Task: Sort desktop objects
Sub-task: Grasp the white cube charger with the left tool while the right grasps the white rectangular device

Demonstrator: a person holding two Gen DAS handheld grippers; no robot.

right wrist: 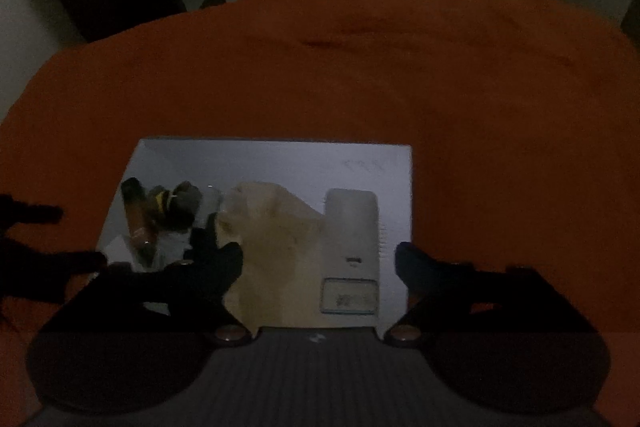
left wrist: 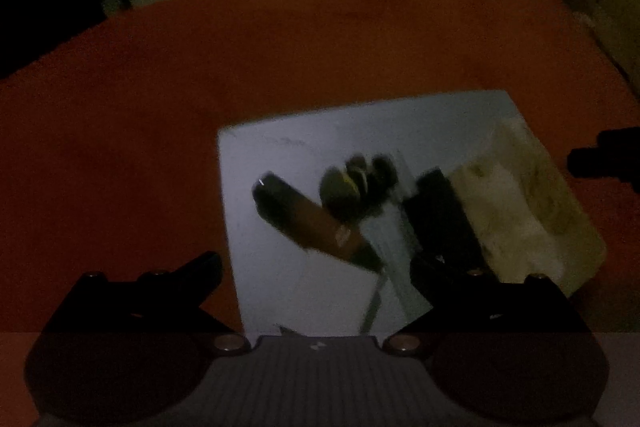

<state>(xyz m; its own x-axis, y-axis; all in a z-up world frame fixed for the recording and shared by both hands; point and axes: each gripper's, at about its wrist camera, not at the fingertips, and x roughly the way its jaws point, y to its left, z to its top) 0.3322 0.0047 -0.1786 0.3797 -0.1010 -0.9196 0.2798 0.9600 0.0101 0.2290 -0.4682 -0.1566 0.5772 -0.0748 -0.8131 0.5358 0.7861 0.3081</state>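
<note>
Both tongs apart, empty: left tongs (left wrist: pixel 316 263), right tongs (right wrist: pixel 320 259) hovering over white sheet (right wrist: pixel 280 163) on orange counter (right wrist: pixel 360 75). Sheet carries brown tube (left wrist: pixel 308 223), crumpled tissue (right wrist: pixel 276 227), grey device (right wrist: pixel 352 227). Advice: pick one item, descend centered, close gently.

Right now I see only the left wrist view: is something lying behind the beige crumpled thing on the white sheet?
Observer: Yes, a flat grey device lies on the white sheet, right of the beige crumpled thing.
Operator: Does it touch that beige thing?
Observer: Their edges meet in the right wrist view; true contact I cannot tell.
Operator: And the right tool?
Observer: The right tool is open; the device shows between its fingers, nothing gripped.
</note>
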